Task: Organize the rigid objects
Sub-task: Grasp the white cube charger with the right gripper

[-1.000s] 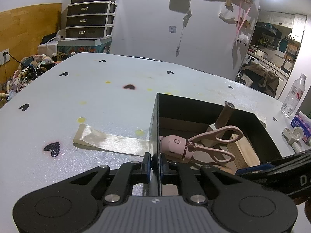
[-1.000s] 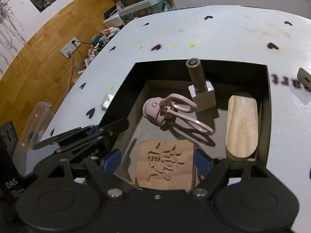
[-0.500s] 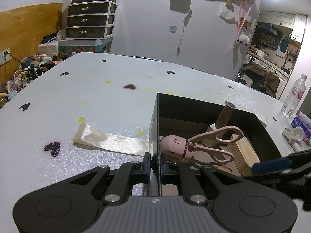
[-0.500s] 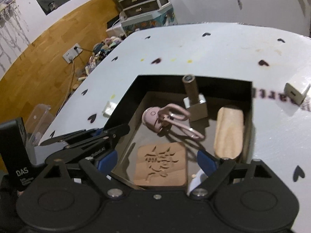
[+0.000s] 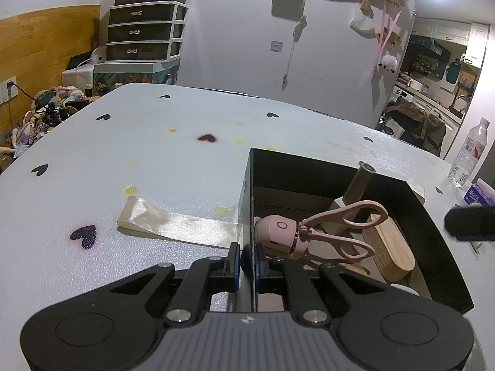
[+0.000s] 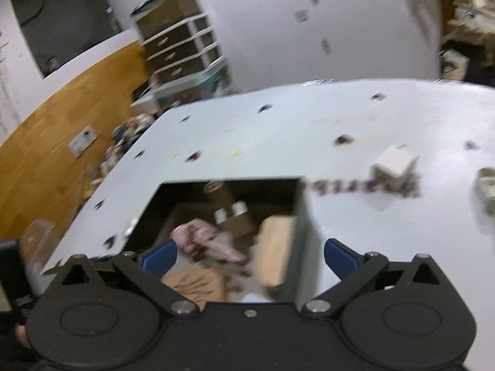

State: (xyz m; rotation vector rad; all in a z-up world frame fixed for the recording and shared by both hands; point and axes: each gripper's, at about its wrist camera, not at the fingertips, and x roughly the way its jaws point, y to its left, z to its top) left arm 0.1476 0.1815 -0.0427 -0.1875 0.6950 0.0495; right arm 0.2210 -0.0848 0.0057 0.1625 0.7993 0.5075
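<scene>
A black open box (image 5: 340,170) sits on the white table. Inside lie a pink scissor-like tool (image 5: 309,232), a wooden oval block (image 5: 389,247), a brown cylinder on a pale base (image 5: 355,188) and a carved brown tile (image 6: 198,284). My left gripper (image 5: 247,262) is shut on the box's left wall (image 5: 246,216). My right gripper (image 6: 247,255) is open and empty, above the box's near side; the box (image 6: 303,216) shows blurred in the right wrist view.
A clear tape strip (image 5: 176,222) lies left of the box. A small white block (image 6: 394,167) and another item (image 6: 487,188) lie right of the box. A water bottle (image 5: 468,154) and a blue packet (image 5: 476,193) stand at the far right.
My right gripper has lifted and pulled back from the box, opening wide after leaving the carved tile inside. The left gripper has stayed clamped on the wall.
</scene>
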